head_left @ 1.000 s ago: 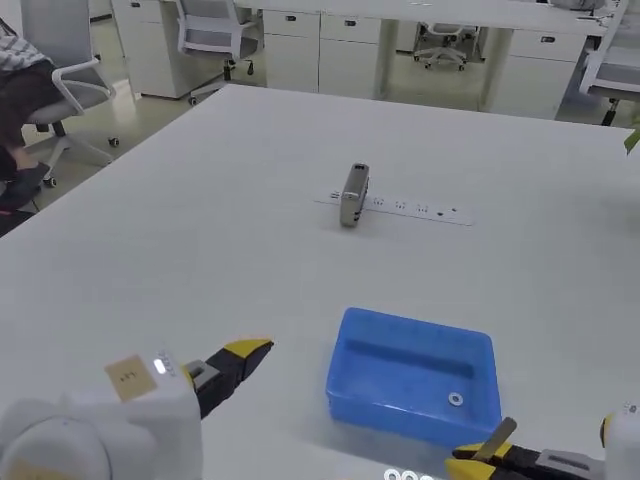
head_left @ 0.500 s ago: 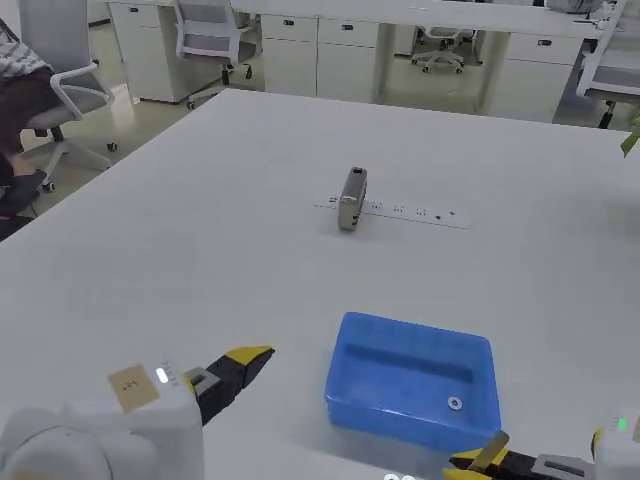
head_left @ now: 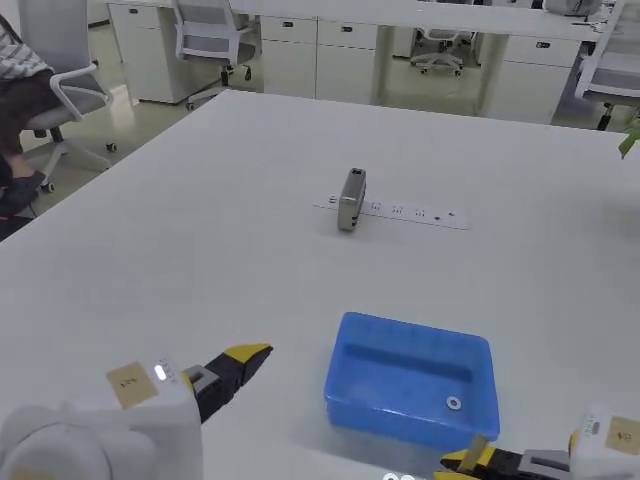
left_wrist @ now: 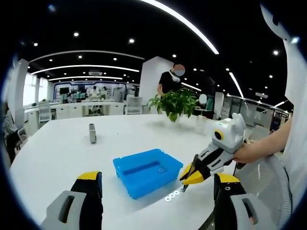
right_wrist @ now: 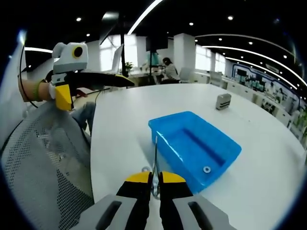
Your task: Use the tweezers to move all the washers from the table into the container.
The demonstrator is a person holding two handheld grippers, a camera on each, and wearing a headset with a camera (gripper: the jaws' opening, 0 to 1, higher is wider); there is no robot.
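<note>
At the near edge of the white table (head_left: 200, 200), the right gripper (head_left: 468, 463) had drawn back and sunk toward the bottom of the head view over the past second, its jaws pressed together on the tweezers (head_left: 478, 446). That put the tweezer tips down by the loose washers (left_wrist: 171, 197) lying on the table just in front of the blue container (head_left: 410, 375), so the next pick-up looked about to begin. One washer (head_left: 453, 403) already lay inside the container. A few remained outside, so the task was probably at an early stage. Compared with the earlier frame, the left gripper (head_left: 235, 365) had kept its place left of the container, jaws spread wide and holding nothing. The container and washers had not shifted.
</note>
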